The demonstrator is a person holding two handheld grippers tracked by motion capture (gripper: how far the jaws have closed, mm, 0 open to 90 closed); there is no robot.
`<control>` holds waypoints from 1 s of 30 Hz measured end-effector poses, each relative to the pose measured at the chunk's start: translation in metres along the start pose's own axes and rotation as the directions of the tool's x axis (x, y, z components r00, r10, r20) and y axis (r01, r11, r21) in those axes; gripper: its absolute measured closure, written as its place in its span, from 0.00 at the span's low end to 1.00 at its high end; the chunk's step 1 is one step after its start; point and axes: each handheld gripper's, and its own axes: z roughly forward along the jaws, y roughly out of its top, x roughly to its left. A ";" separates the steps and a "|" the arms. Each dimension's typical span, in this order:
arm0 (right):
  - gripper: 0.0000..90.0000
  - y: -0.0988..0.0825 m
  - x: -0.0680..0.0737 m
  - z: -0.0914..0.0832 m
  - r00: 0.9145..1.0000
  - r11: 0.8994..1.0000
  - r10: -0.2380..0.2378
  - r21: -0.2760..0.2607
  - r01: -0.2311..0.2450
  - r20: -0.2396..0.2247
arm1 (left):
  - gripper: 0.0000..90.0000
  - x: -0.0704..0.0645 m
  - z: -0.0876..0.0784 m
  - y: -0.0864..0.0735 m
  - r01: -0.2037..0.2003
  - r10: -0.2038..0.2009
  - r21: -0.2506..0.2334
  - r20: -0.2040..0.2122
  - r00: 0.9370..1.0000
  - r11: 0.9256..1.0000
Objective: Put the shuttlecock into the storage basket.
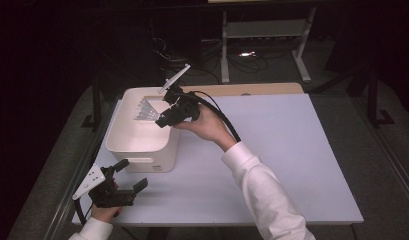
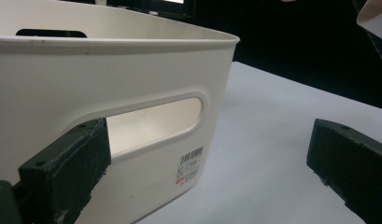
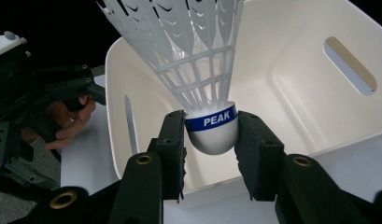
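Over the white bin (image 1: 142, 131) we have the shuttlecock (image 3: 198, 70), a white plastic one with a blue band reading PEAK round its rounded cork, and we've got it pinched by that cork between the right tongs (image 3: 212, 140). Both pads press on the cork's sides, so that's a firm clench, skirt fanning up and away from the jaws. From the high view the shuttlecock (image 1: 146, 111) hangs above the bin's open mouth, towards the far side, with the right tongs (image 1: 164, 119) reaching in from the right over the rim.

We'd call this the carry-and-drop step: the thing is over the container but not yet let go. Inside, what we see of the bin (image 3: 291, 84) is bare, nothing lying on its floor, slot handles cut in the walls.

Down at the near-left corner of the tabletop (image 1: 292, 150) our left tongs (image 1: 123, 176) sit released, jaws standing well apart with nothing between them, close to the bin's near wall and its handle slot (image 2: 156, 119), one jaw just beside that wall; whether it touches we cannot tell.

Next, as we judge it, the move calls for little: perhaps bring the right tongs lower into the mouth, then spread the jaws so the cork drops clear. A light shuttlecock could bounce, so a low release looks wise.
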 end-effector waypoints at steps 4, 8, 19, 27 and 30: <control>0.69 -0.002 0.000 0.007 1.000 1.000 -0.010 0.011 0.010 -0.009 | 0.00 0.000 0.000 0.000 0.004 -0.004 -0.002 -0.002 1.000 1.000; 0.69 -0.003 0.000 0.012 1.000 1.000 -0.011 0.020 0.012 -0.011 | 0.00 0.000 0.000 0.000 0.000 0.000 -0.001 -0.001 1.000 1.000; 0.20 -0.005 -0.003 0.013 0.999 0.999 0.034 0.038 -0.033 -0.021 | 0.00 0.000 0.000 0.000 -0.001 0.001 0.003 0.001 1.000 1.000; 0.00 -0.009 0.001 0.006 0.999 1.000 -0.018 0.006 0.018 0.033 | 0.00 -0.001 0.001 0.000 0.007 -0.007 0.001 0.002 1.000 1.000; 0.00 -0.011 0.000 0.001 1.000 1.000 -0.011 -0.022 0.011 0.021 | 0.00 -0.001 0.001 0.000 0.004 -0.004 0.004 0.002 1.000 1.000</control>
